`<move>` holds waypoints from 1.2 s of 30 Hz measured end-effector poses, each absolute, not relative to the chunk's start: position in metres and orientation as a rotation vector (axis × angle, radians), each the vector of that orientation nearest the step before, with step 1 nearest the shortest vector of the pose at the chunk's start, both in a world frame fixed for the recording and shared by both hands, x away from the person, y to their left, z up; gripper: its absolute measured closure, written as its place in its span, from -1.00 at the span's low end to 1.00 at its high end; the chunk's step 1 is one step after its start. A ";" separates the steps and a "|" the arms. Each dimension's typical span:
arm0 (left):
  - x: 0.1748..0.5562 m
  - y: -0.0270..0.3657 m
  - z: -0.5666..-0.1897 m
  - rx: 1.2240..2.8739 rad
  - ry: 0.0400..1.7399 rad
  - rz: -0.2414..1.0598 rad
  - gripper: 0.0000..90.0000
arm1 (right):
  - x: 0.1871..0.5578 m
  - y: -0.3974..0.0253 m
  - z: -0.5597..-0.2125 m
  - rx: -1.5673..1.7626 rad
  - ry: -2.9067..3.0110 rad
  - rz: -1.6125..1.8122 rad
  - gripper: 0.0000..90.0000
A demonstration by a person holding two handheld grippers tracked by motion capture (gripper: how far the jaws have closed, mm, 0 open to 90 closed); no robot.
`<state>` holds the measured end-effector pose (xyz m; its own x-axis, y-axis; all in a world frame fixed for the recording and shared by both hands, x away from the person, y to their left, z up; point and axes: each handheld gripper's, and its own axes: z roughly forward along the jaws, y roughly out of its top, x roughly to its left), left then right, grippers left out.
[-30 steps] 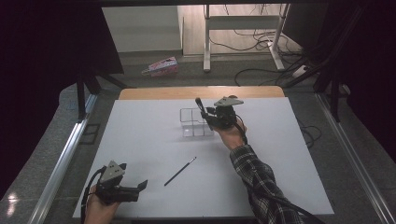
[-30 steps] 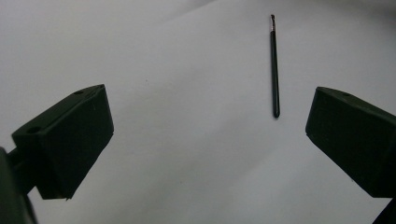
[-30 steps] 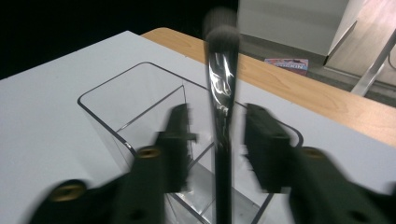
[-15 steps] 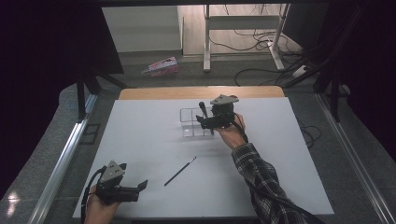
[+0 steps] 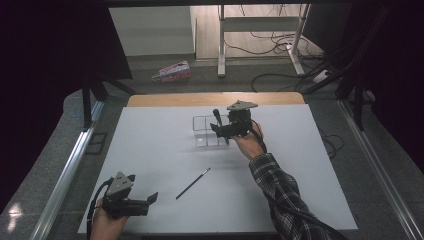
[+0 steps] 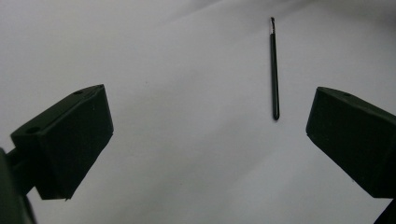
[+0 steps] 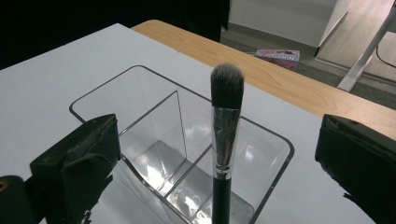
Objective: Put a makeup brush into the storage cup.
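A clear plastic organizer (image 5: pixel 204 131) with several compartments stands at the back middle of the white table. A makeup brush (image 5: pixel 217 116) stands upright in it, bristles up. In the right gripper view the brush (image 7: pixel 227 93) rises from a near compartment of the organizer (image 7: pixel 116 79), and my right gripper (image 7: pixel 217 154) is open, its jaws wide on either side without touching it. The right gripper (image 5: pixel 220 131) sits just right of the organizer. My left gripper (image 5: pixel 142 189) rests open at the front left. A thin dark liner brush (image 5: pixel 192 183) (image 6: pixel 274 70) lies flat ahead of the left gripper (image 6: pixel 205 135).
The white table top (image 5: pixel 300 165) has a wooden strip (image 5: pixel 175 99) along its far edge. A pink box (image 5: pixel 171 71) lies on the floor beyond, near desk legs and cables. Metal rails run along both sides.
My right gripper has shifted a little to the right beside the organizer, and the makeup brush stays upright there. The left gripper and the thin brush have not moved.
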<state>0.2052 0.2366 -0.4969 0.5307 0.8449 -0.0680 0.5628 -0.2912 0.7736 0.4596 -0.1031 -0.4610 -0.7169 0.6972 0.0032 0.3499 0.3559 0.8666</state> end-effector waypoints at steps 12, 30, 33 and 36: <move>0.205 0.236 -0.497 1.988 1.129 0.460 -0.97 | 0.457 -0.104 -0.458 0.927 2.301 1.315 -1.00; 0.205 0.235 -0.499 1.999 1.101 0.432 -0.97 | 0.448 -0.112 -0.451 0.928 2.349 1.328 -1.00; 0.206 0.233 -0.499 2.005 1.091 0.415 -0.97 | 0.445 -0.114 -0.451 0.923 2.360 1.330 -1.00; 0.206 0.233 -0.499 2.002 1.089 0.406 -0.97 | 0.443 -0.115 -0.449 0.920 2.364 1.333 -1.00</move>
<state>0.2056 0.2332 -0.4993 0.5772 0.8114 -0.0918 0.5533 -0.3060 0.7747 0.4425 -0.1146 -0.4491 -0.7599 0.6464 0.0686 0.3931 0.3729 0.8405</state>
